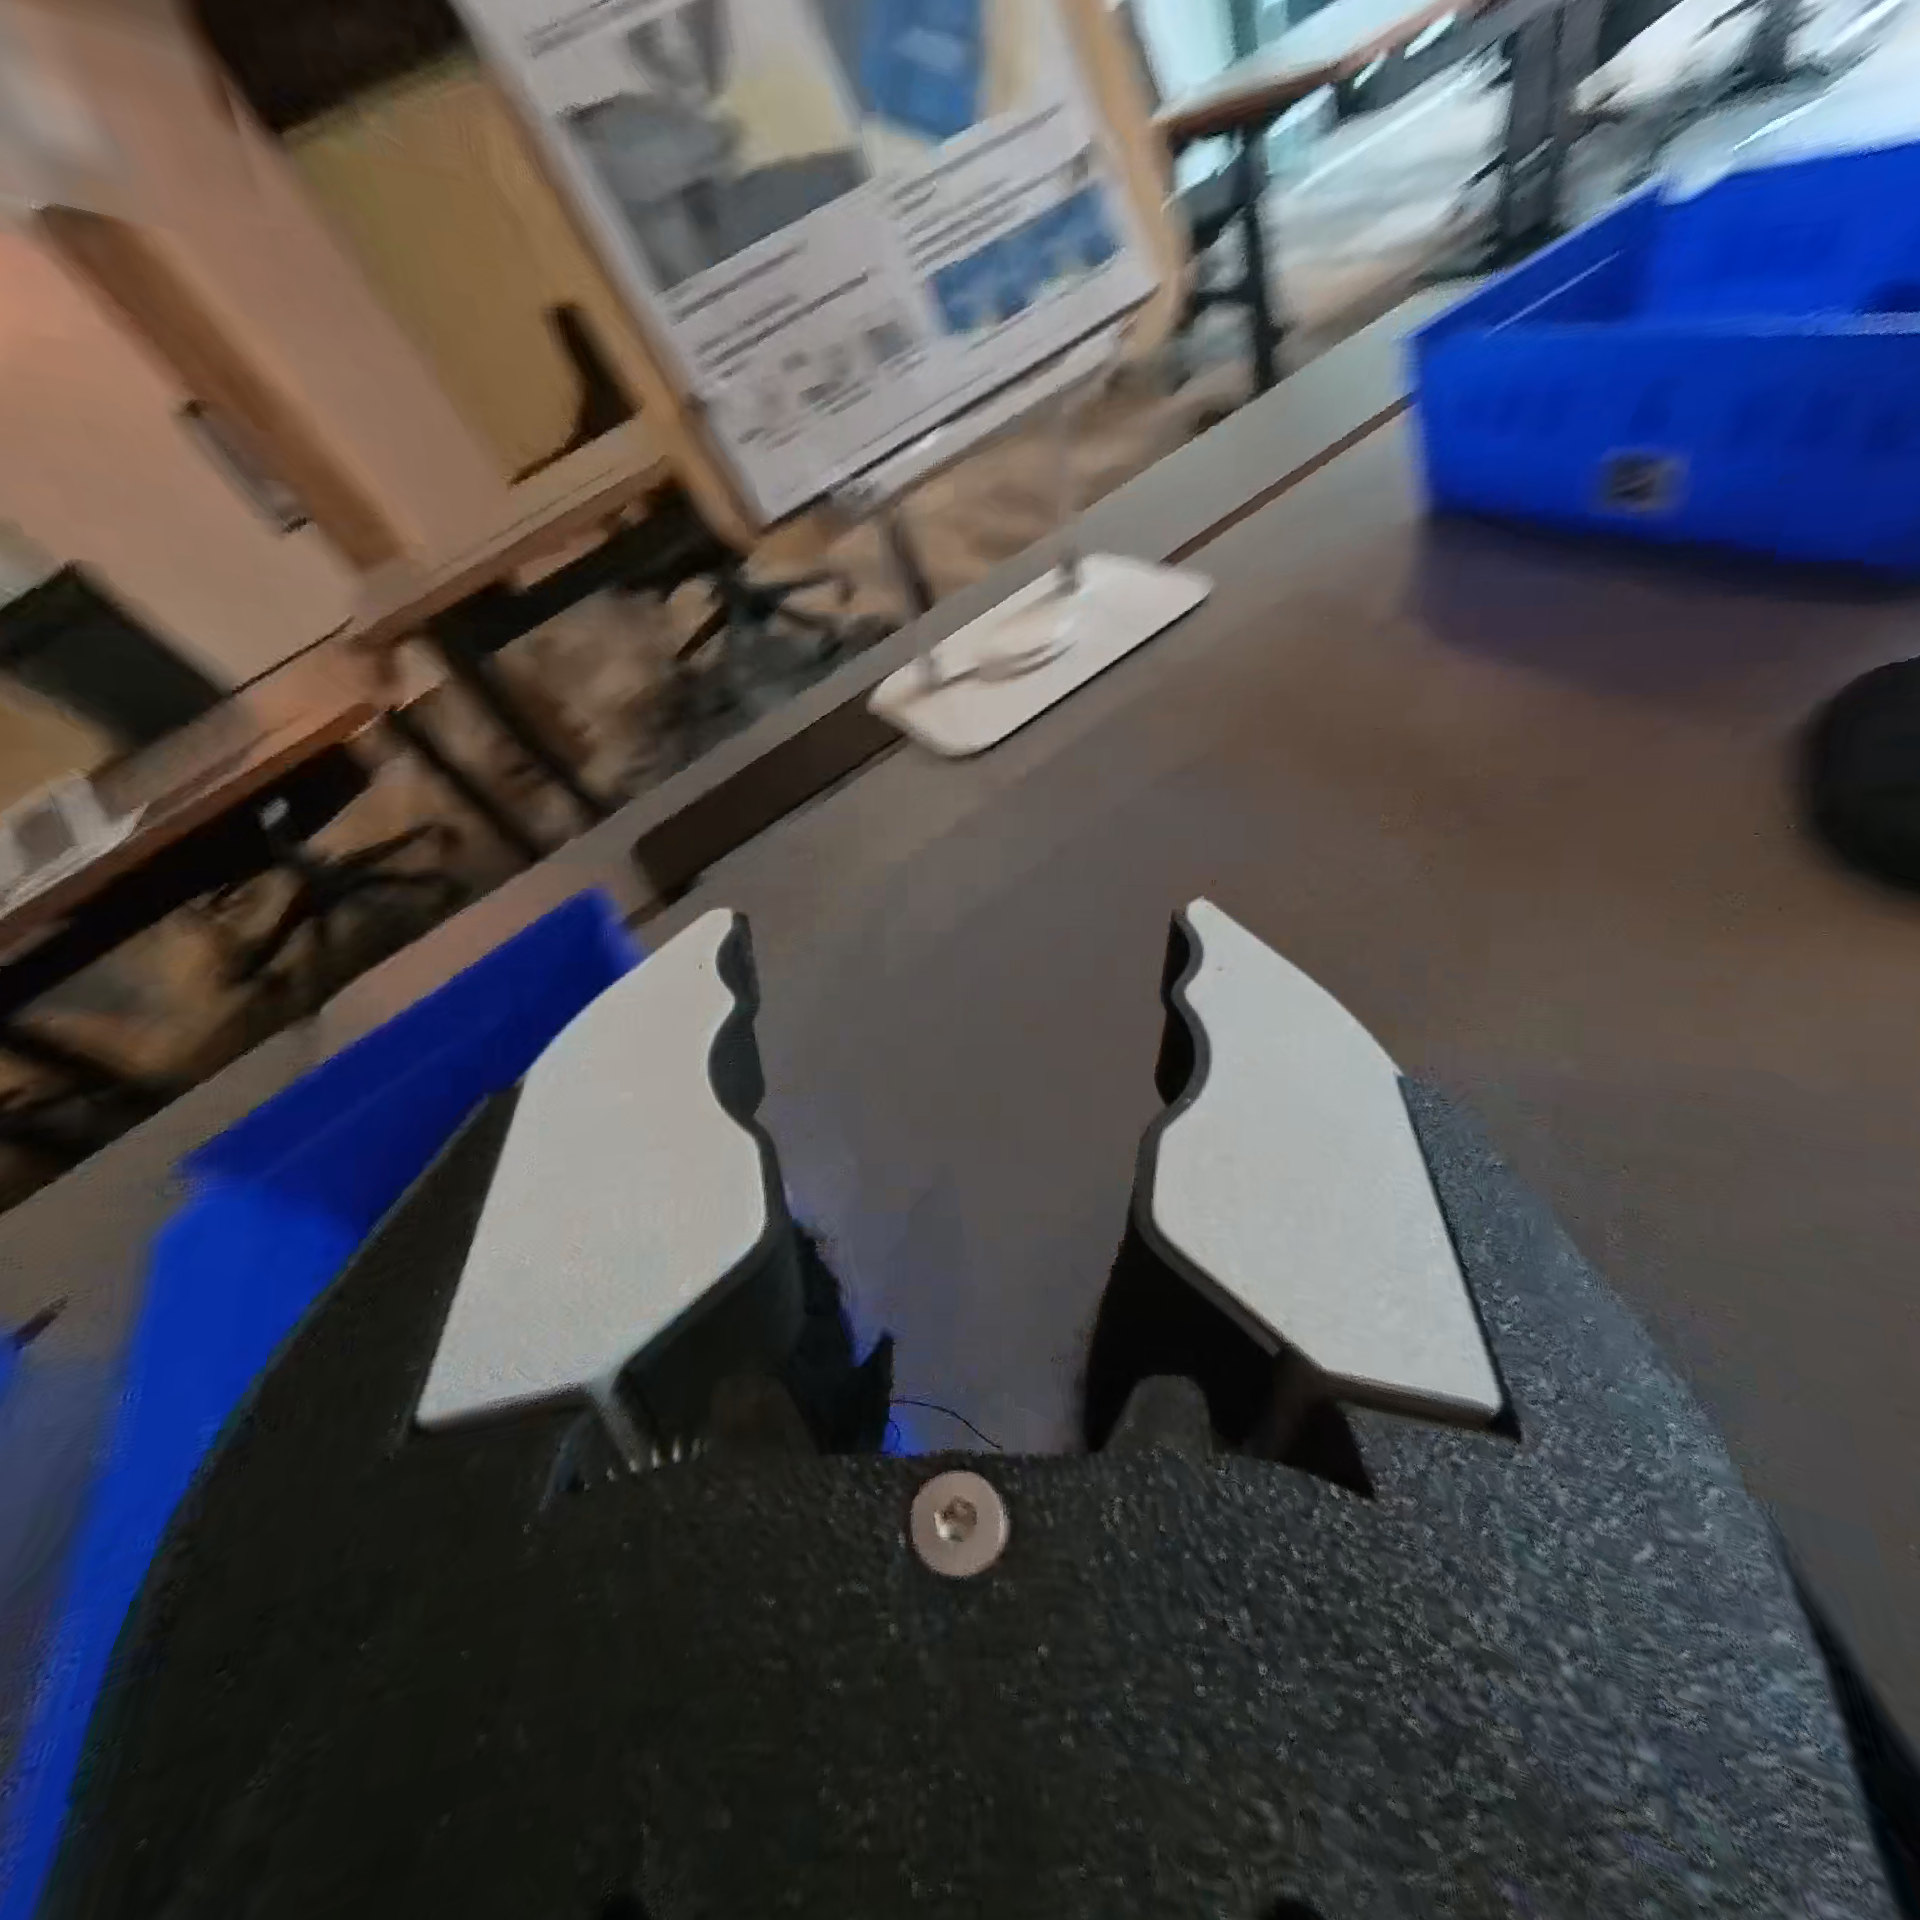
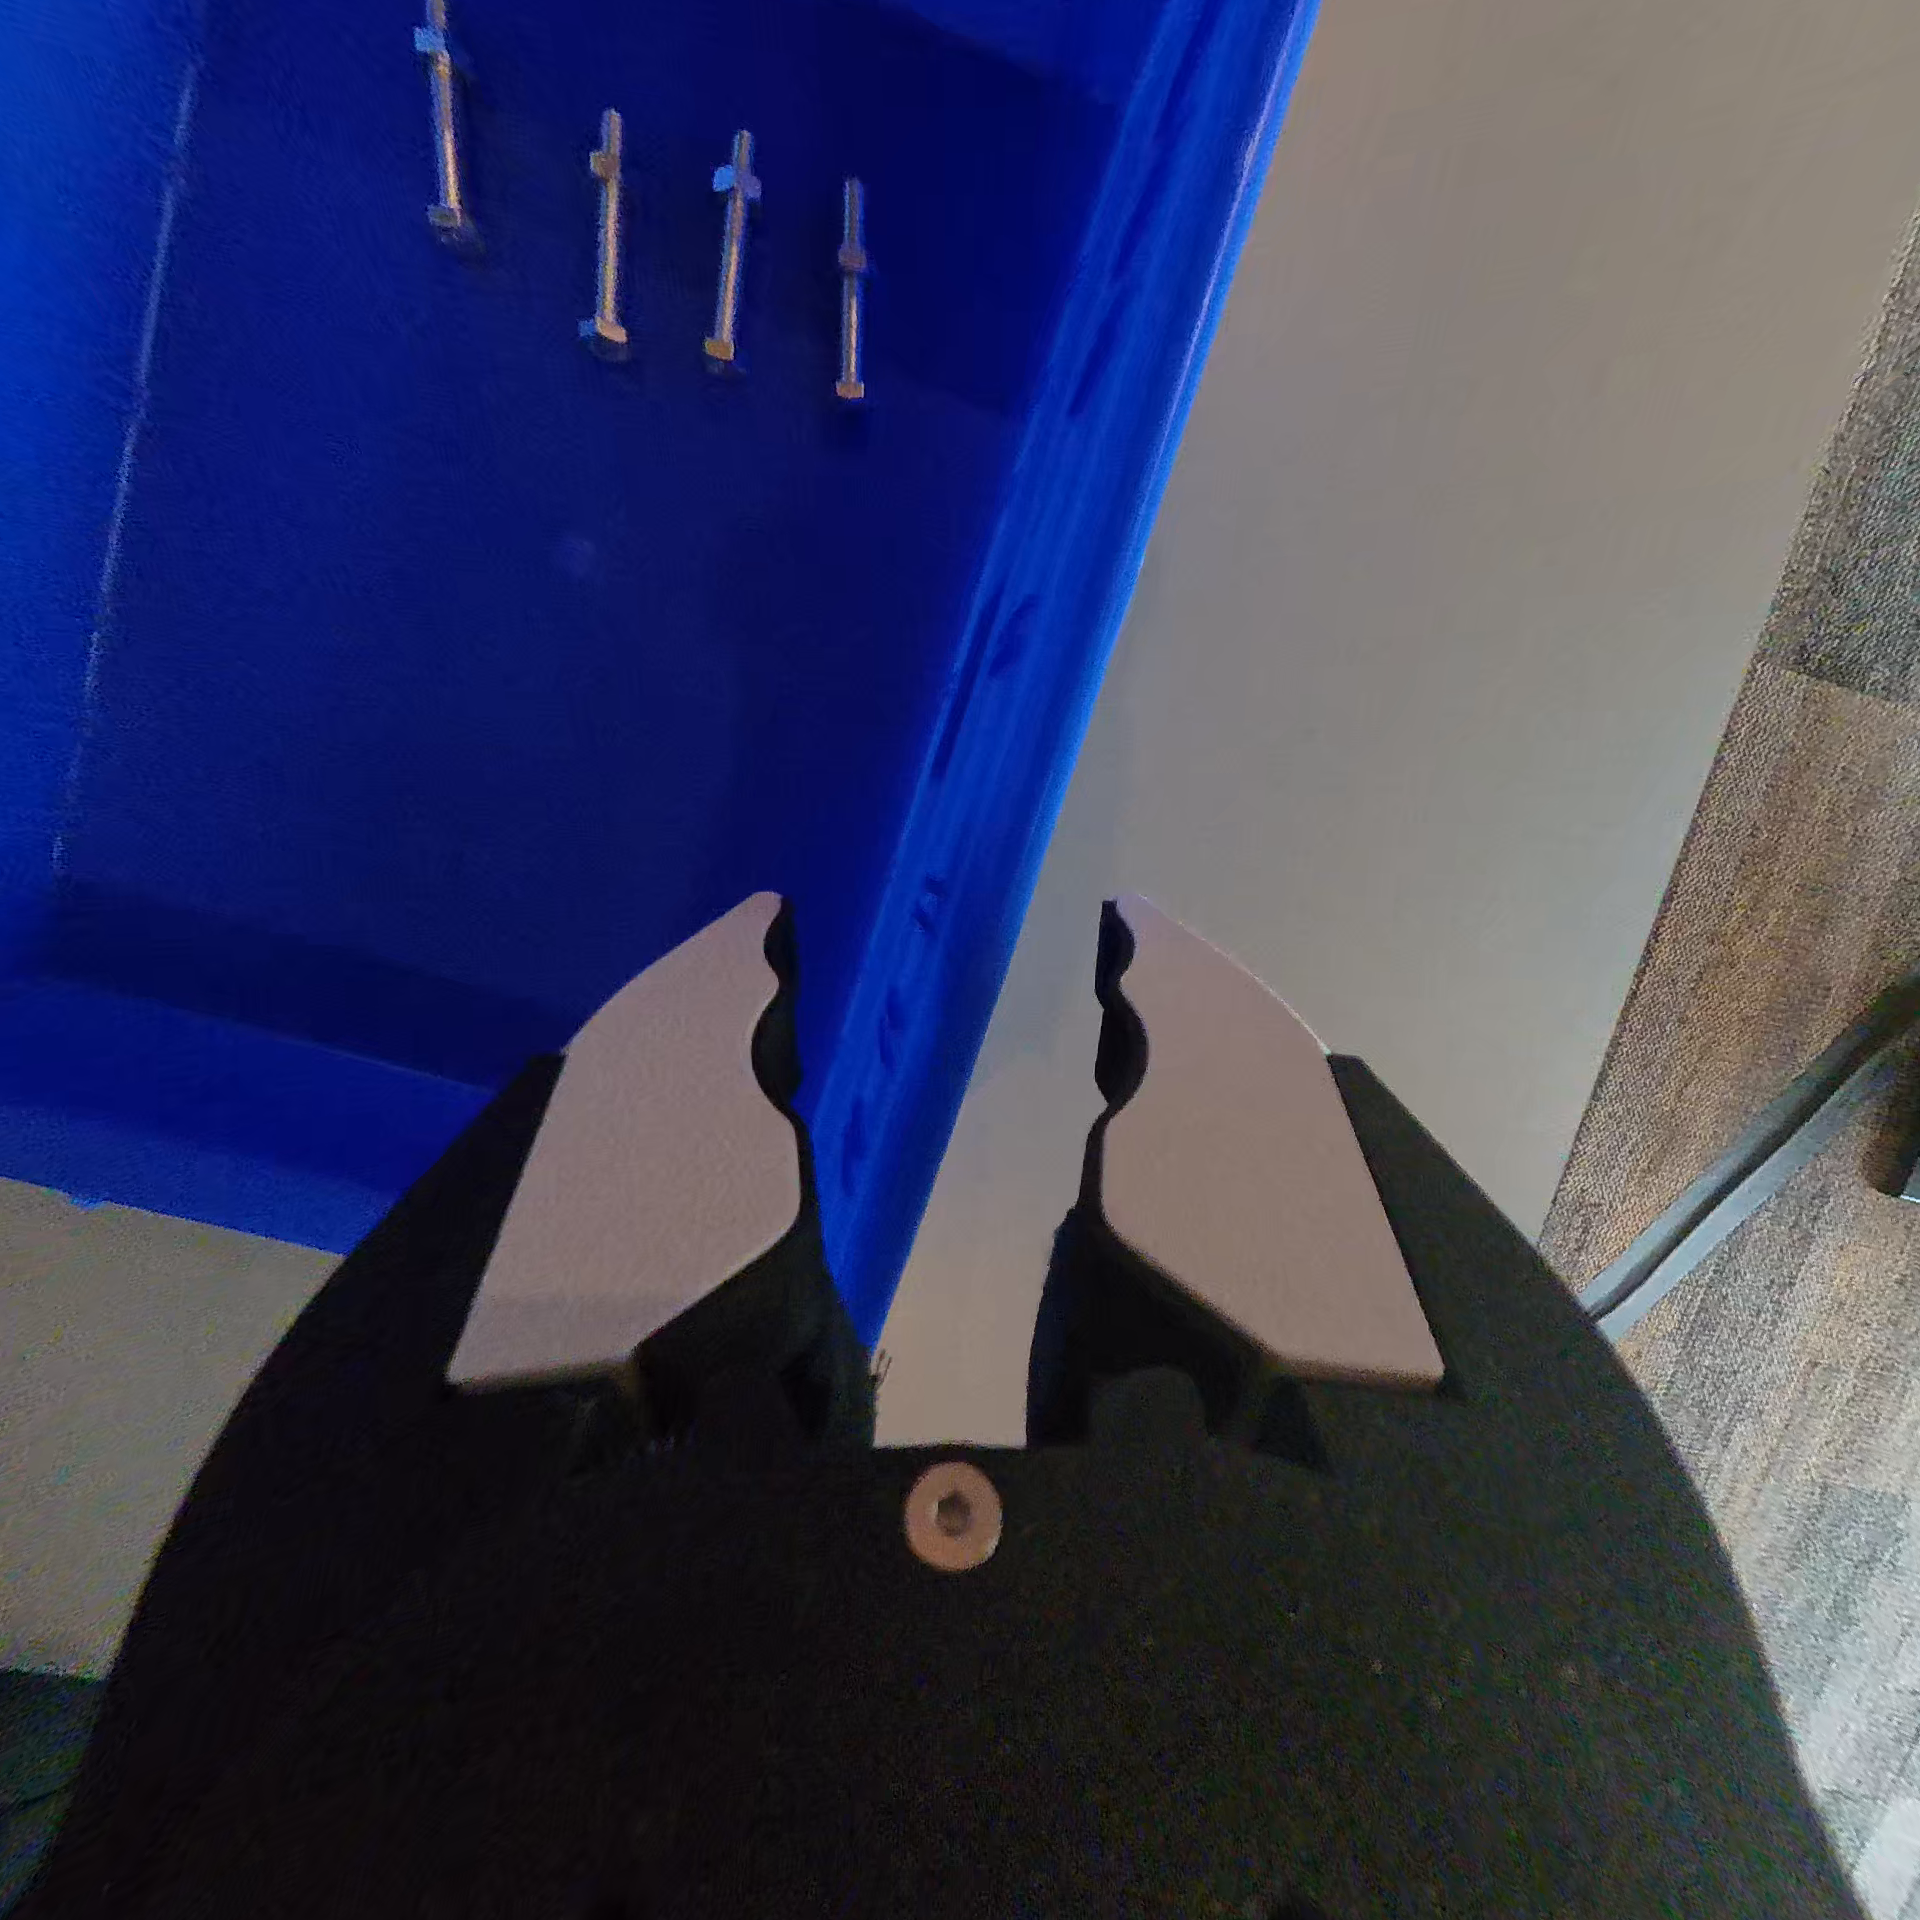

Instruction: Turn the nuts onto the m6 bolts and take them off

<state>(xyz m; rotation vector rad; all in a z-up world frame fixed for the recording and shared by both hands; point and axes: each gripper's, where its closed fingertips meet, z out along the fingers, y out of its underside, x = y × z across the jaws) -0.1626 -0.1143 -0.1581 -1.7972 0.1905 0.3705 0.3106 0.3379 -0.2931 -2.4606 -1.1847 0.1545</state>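
We note a dark table (image 1: 1299, 831), blue bin (image 1: 1683, 416) far right, second blue bin (image 1: 312, 1195) near left, flat white plate (image 1: 1039, 655) far centre, black round object (image 1: 1870, 779) right.

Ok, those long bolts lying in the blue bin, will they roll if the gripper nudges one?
Probably. The bolts are thin, round metal shafts lying flat on the blue bin floor, so likely to roll sideways. Their heads and threaded-on nuts may check that. They look stiff.

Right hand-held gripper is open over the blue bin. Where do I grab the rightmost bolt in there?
Take the rightmost bolt across its bare shank, between its head nearest you and the nut up the thread. It lies flat on the blue bin floor, so bring the right hand-held gripper down from above, jaws straddling it. Its neighbour on the left lies close.
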